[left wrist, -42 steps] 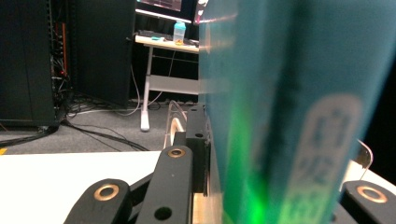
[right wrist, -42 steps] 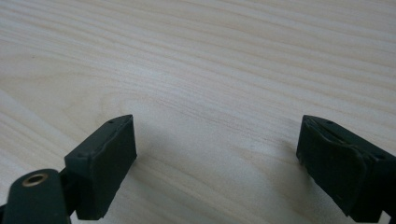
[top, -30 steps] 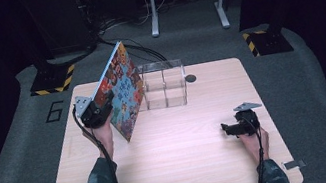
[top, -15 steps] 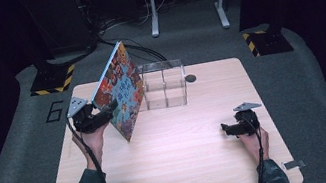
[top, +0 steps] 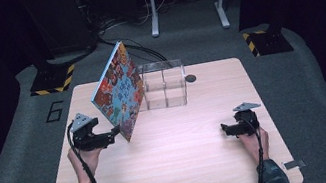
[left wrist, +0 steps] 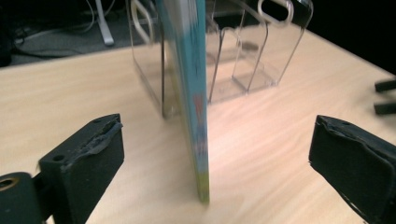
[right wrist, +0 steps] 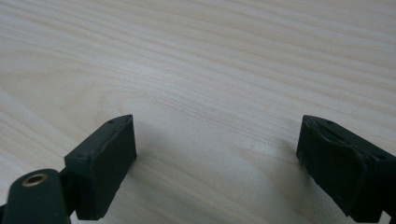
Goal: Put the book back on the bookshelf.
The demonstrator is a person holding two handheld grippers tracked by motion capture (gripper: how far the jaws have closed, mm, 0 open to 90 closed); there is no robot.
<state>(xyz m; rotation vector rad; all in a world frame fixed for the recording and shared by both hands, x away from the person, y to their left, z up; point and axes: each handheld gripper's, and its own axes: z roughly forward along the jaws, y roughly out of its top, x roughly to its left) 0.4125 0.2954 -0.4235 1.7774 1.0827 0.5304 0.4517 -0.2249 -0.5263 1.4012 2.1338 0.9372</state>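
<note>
**Inspector:** Where is the book (top: 119, 95) found, and how is it supported?

**Assessor:** It is seen standing on its lower edge on the surface (top: 180, 169), tilted, with its upper part leaned against the clear acrylic rack (top: 165, 85). In the left gripper view its thin edge (left wrist: 195, 107) is seen between the jaws, touched by neither pad.

**Inspector:** The grippers?

**Assessor:** The left gripper (top: 110, 136) is spread wide, its jaws having just been opening, with the book between them but not pressed. The right gripper (top: 226, 129) is spread over bare wood, well apart from the book, with nothing held.

**Inspector:** Handling?

**Assessor:** The book is judged thin, light and fairly stiff, with a glossy cover that may be slippery. A pinch across both covers near the lower free corner is advised; a lean this slight could be upset by a nudge. The rack is judged light and easily shifted.
</note>
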